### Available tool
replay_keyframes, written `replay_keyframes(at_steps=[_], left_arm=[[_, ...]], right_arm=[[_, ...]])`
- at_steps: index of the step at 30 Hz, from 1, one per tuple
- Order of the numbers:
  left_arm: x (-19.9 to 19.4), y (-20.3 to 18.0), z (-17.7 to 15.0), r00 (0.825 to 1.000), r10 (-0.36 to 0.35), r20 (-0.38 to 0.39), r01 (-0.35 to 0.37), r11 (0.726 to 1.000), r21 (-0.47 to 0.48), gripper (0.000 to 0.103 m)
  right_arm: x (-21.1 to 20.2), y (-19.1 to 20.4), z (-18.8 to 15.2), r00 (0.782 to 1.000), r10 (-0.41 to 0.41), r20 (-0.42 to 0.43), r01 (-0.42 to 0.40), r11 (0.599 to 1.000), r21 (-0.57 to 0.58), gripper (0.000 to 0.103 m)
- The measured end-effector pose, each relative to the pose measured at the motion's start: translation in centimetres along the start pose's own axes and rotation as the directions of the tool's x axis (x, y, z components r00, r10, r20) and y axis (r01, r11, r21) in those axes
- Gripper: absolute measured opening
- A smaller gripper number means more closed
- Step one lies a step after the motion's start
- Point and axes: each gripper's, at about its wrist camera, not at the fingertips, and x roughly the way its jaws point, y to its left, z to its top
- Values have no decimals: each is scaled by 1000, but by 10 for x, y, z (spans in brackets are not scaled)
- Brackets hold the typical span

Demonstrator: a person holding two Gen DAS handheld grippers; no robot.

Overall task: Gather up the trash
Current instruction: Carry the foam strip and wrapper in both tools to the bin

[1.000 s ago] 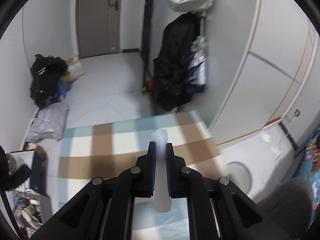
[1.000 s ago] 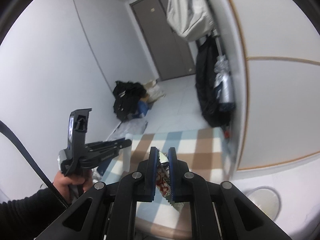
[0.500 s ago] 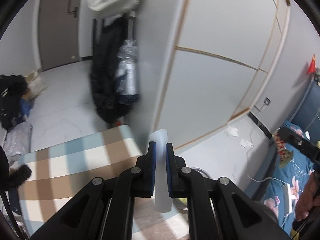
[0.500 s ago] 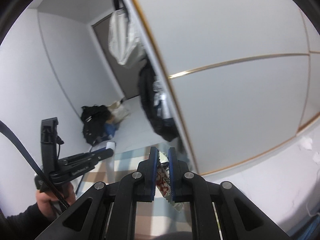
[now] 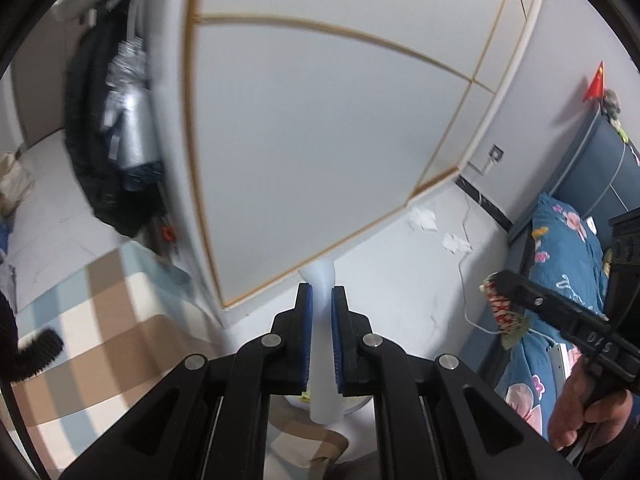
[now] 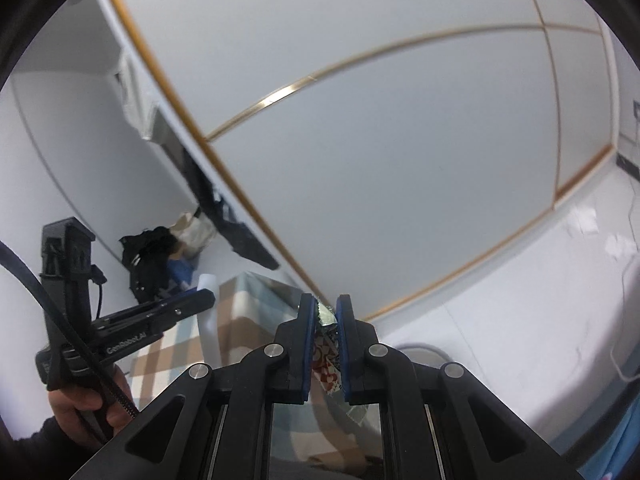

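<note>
We have both grippers loaded and held in the air. The left gripper [image 5: 321, 312] has its blue pads [image 5: 305, 332] pressed nearly together on a white translucent plastic piece [image 5: 323, 360], which stands upright between them and pokes out above and below. The right gripper [image 6: 324, 328] is likewise pinched tight on a crumpled red-and-white wrapper [image 6: 326, 360], its lower end hanging free.

Step in hand, as we judge it: carrying collected trash toward a drop point. A round white bin [image 6: 420, 350] sits on the floor just beyond the checked tablecloth [image 5: 100, 320], close under the grippers.

Next move calls for bringing each load squarely over the bin opening before spreading the fingers; the light wrapper may cling or drift.
</note>
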Motion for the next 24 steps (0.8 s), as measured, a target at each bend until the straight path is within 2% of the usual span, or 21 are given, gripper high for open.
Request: replay_keyframes(at_steps=[8,13,15,17,18,24], left_arm=[[63,-16,2,992,-47,-115,48,999,10,5],[96,-16,-1,979,-63,-192,68,998,20,5],[116,-15,-5,959,-97,-267,105,994,16,5],[126,-13,-8,948,-95,-303,105,994,17,5],[137,-14,-12,936,-97,-338,112,993,25,5],[179,-21,-22,889,-114,-444,140,990,27,5]], right_arm=[[46,-46,-19,996,-3,-87,11,996,91,10],[81,-72,-44,985,10,-172,16,989,149,10],[96,-80,-53,980,16,-198,17,986,163,10],[111,-88,-64,974,28,-224,14,983,185,10],[117,-91,-67,972,32,-232,14,981,192,10],[152,-115,-97,950,44,-309,40,965,259,10]])
